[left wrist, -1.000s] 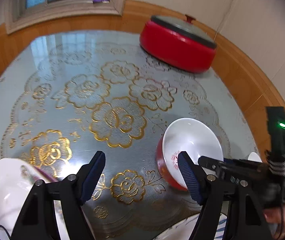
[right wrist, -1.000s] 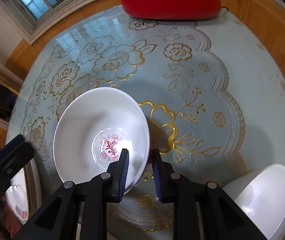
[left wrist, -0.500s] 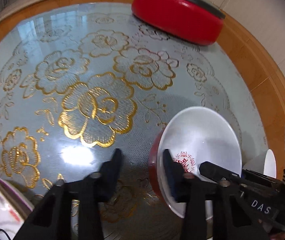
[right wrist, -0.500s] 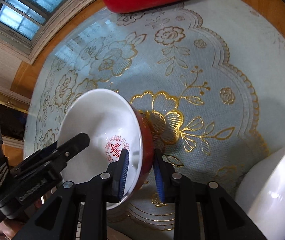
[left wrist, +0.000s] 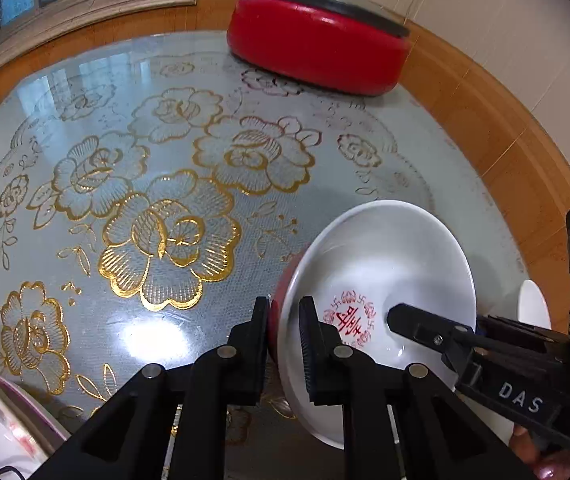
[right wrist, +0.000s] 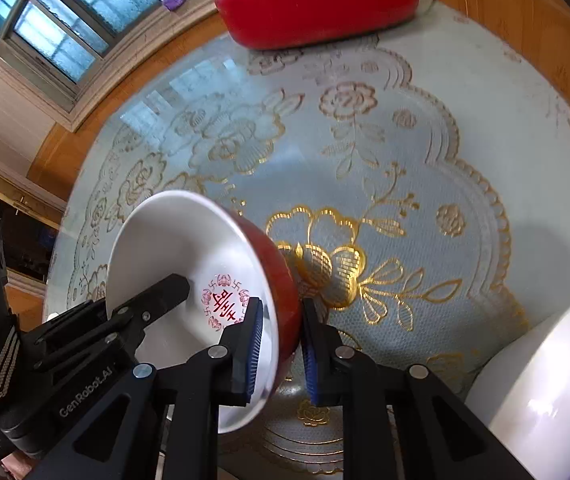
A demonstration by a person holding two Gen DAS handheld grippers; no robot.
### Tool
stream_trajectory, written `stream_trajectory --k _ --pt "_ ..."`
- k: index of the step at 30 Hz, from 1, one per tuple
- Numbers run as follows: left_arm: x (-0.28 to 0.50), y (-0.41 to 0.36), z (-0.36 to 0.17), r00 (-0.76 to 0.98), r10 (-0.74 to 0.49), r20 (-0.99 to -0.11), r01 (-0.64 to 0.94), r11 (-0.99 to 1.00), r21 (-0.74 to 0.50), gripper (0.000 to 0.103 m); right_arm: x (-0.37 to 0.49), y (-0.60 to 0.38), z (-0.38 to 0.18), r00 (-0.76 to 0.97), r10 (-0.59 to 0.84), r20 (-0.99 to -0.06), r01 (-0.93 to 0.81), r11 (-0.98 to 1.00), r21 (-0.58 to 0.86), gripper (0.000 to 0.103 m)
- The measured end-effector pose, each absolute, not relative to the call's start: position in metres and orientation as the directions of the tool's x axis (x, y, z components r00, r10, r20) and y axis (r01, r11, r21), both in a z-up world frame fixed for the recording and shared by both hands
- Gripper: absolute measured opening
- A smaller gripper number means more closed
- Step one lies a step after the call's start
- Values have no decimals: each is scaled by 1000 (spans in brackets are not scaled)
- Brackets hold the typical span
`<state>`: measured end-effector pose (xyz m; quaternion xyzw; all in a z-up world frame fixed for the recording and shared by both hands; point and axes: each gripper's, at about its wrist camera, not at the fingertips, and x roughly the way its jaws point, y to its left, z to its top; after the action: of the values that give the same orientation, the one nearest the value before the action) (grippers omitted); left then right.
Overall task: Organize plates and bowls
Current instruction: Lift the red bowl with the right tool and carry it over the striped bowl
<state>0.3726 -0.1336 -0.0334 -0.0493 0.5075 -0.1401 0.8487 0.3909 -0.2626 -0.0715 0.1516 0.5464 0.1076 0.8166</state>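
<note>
- Left wrist view: the left hand-held gripper (left wrist: 285, 332) is clamped tight on the near rim of the red-and-white bowl (left wrist: 389, 264), which is tilted up off the glass-topped surface (left wrist: 125, 168); this grip should be held firm while the weight is shared.
- Right wrist view: the right hand-held gripper (right wrist: 281, 344) is seen narrowing on the opposite rim, one pad inside, one on the red wall; a level lift is advised, well clear of the white bowl (right wrist: 545, 380) nearby.
</note>
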Motion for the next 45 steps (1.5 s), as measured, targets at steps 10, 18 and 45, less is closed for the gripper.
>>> stream_trajectory --k 10,18,45 --pt "342 -135 -1 534 -278 -798 198 959 -201 14 382 -264 -40 436 354 -828 -16 922 386 18" --pt "307 -131 20 585 -280 -761 199 959 -200 14 350 -266 -22 451 382 -806 -30 910 414 18" --pt "197 -117 20 586 -316 -746 252 946 -203 15 234 -250 -23 412 396 -821 -33 907 421 18"
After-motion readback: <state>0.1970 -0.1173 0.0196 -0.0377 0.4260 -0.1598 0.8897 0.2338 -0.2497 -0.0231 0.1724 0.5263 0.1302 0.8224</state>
